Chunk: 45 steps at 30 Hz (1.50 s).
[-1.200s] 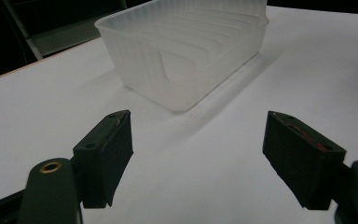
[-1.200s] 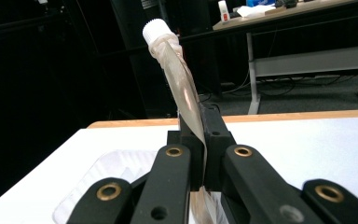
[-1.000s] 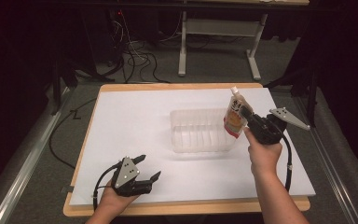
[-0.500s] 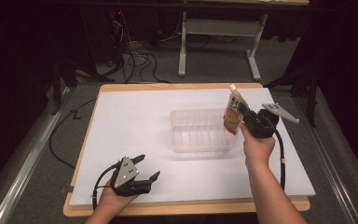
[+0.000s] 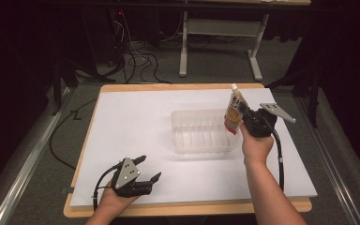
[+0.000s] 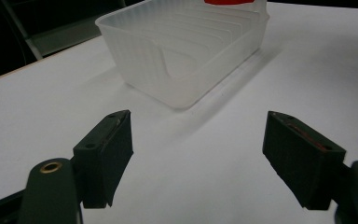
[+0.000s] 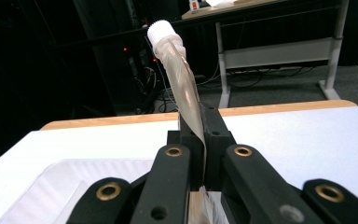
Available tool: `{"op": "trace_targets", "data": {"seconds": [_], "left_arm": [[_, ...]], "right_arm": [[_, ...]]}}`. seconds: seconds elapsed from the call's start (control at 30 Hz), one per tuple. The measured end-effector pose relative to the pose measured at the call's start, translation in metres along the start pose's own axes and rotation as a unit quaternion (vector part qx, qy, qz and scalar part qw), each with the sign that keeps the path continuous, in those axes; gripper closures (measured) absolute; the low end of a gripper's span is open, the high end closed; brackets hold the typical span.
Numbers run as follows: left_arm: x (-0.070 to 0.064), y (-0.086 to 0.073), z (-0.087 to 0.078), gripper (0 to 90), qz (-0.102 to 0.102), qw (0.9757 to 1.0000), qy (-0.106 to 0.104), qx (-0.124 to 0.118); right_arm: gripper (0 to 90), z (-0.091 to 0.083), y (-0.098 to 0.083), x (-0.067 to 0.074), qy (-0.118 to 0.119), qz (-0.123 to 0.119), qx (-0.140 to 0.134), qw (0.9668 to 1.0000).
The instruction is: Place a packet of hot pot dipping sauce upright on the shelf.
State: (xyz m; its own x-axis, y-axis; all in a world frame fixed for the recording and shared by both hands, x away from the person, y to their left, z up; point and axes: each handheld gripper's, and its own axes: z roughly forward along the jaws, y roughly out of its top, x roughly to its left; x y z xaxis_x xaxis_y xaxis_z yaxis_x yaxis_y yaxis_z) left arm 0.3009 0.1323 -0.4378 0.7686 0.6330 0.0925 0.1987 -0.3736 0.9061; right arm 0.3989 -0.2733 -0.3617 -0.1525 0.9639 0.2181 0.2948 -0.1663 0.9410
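High view: the right gripper (image 5: 242,115) clamps a pouch (image 5: 234,111), holding it upright over the right end of the clear tray (image 5: 201,132) mid-tabletop (image 5: 136,122). The left gripper (image 5: 146,168) rests low near the front edge, jaws apart, nothing between them.

Left gripper view: the gripper (image 6: 198,161) stands wide over bare white tabletop (image 6: 37,112), tray (image 6: 177,60) ahead.

Right gripper view: jaws pinch the pouch (image 7: 186,93) flat, its white cap (image 7: 161,32) up top.
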Motion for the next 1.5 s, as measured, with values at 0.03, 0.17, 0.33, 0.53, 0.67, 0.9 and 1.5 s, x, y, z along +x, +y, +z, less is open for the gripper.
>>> {"op": "trace_targets", "data": {"seconds": [0.03, 0.17, 0.33, 0.53, 0.67, 0.9, 1.5], "left_arm": [[0.0, 0.0, 0.0, 24.9, 0.0, 1.0, 0.0, 0.0], [0.0, 0.0, 0.0, 24.9, 0.0, 1.0, 0.0, 0.0], [0.0, 0.0, 0.001, 24.9, 0.002, 1.0, -0.002, 0.002], [-0.001, -0.001, 0.001, 24.9, 0.004, 1.0, -0.003, 0.004], [-0.001, -0.001, 0.001, 24.9, 0.004, 1.0, -0.004, 0.005], [-0.001, -0.001, 0.001, 24.9, 0.005, 1.0, -0.004, 0.005], [-0.001, -0.001, 0.002, 24.9, 0.009, 0.9999, -0.007, 0.008]], "right_arm": [[90.0, 0.0, 0.0, 0.0, -0.001, 0.0, -0.001, 1.0], [90.0, 0.001, -0.001, 0.001, -0.004, -0.002, -0.003, 1.0], [90.0, 0.002, -0.001, 0.001, -0.012, -0.005, -0.005, 0.9999], [90.0, 0.004, -0.004, 0.002, -0.013, -0.012, -0.003, 0.9998], [90.0, 0.007, -0.006, 0.003, -0.013, -0.012, 0.0, 0.9998], [90.0, 0.014, -0.016, 0.0, -0.009, -0.005, 0.007, 0.9999], [90.0, 0.016, -0.045, -0.001, -0.001, -0.021, 0.031, 0.9993]]}}
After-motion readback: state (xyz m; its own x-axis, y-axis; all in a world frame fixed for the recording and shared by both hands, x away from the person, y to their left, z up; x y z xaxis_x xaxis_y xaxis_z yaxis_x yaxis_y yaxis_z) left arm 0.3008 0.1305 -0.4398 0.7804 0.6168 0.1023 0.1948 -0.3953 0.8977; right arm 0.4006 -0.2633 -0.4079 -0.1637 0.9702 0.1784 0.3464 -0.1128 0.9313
